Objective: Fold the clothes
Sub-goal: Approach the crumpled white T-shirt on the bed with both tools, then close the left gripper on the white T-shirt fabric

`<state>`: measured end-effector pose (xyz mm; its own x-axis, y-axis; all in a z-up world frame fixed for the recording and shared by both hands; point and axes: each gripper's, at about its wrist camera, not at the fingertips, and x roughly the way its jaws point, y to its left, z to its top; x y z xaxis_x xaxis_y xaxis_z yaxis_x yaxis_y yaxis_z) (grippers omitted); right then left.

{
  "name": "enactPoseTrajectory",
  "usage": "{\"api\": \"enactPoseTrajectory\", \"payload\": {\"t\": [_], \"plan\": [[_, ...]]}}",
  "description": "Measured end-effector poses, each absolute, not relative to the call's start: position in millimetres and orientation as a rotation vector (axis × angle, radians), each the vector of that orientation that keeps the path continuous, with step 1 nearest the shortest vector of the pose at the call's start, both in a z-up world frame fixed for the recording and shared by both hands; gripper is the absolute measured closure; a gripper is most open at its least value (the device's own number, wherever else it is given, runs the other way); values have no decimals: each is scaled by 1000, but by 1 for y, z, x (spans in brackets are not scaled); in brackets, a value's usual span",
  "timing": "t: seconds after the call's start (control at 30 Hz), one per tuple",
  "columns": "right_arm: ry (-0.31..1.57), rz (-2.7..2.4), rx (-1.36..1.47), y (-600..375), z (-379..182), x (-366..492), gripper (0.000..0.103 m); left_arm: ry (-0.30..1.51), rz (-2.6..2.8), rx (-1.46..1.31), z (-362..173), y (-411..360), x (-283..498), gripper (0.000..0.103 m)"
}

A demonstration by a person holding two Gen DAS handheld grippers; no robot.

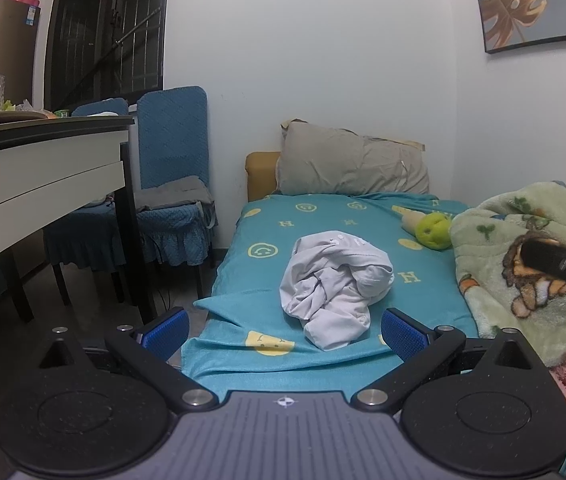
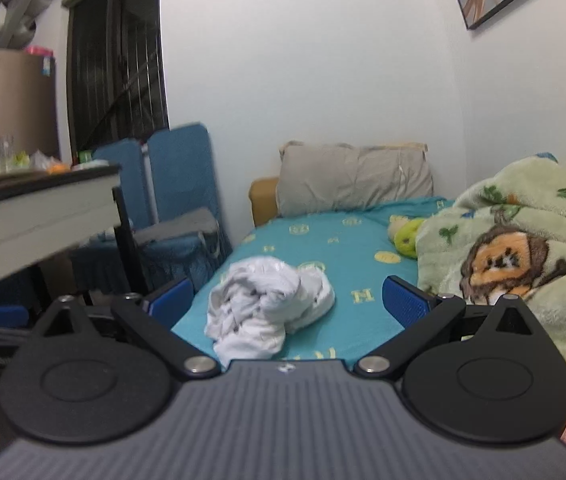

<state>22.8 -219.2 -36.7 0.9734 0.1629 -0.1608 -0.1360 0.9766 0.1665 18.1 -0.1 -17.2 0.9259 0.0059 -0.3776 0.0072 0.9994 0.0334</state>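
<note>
On the bed's teal sheet [image 1: 323,216], seen from the left wrist, a crumpled white garment [image 1: 333,284] lies ahead of the left claw [image 1: 283,330], spread wide, empty. From the right wrist, the right claw [image 2: 287,300] also gapes empty, the garment [image 2: 267,304] between its blue pads [image 2: 405,300].

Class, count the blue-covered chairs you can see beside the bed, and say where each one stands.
2. One chair stands nearest the bed, with grey cloth on its seat; the other chair is behind it, mostly hidden by the table.
</note>
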Motion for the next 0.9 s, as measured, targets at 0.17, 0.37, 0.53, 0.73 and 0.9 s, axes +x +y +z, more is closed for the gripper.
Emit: {"api": "enactPoseTrajectory", "payload": {"t": [0.17,0.37,0.53,0.73,0.9], "plan": [[142,120,150,-221,-33,21,0,387,-2,26,-18,1,19,0],[206,128,169,-221,-30,30,0,401,-15,26,-18,1,21,0],[238,128,180,-217,-21,44,0,471,-69,25,-19,-2,40,0],[242,151,162,-221,9,79,1,570,-121,19,-15,2,94,0],[234,92,207,-236,6,100,1,657,-110,-17,-14,11,160,0]]}}
